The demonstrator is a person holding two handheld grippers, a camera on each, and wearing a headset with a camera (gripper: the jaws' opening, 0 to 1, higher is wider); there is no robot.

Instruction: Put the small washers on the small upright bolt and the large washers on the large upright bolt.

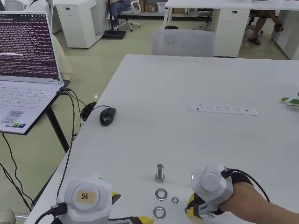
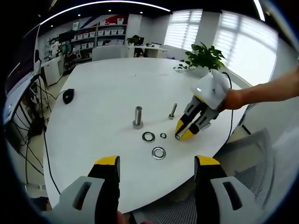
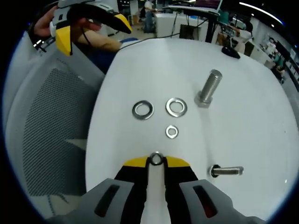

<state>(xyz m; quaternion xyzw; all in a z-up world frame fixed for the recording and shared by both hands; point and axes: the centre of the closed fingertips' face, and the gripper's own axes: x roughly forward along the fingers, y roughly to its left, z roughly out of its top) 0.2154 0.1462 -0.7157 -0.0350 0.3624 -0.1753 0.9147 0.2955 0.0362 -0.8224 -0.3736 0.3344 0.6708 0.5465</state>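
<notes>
On the white desk [image 1: 187,93], the left hand-held gripper [image 2: 156,162], its label [image 1: 84,196] reading "56", hangs released, apparently waiting its turn. Near the large bolt [image 3: 208,88], two large washers [image 3: 142,110] lie flat, unplaced. Beside the small bolt [image 3: 225,171], the right hand-held gripper [image 3: 155,162] is clenched on a small washer [image 3: 155,159], likely bound for that bolt.

Four washers [image 3: 142,110], two bolts [image 3: 209,88]

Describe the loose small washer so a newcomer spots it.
On the white table, the large upright bolt stands near the person's edge, two large washers flat beside it. The loose small washer lies between them and the right tool: far smaller than those, and free, unlike the pinched washer in the tool.
</notes>
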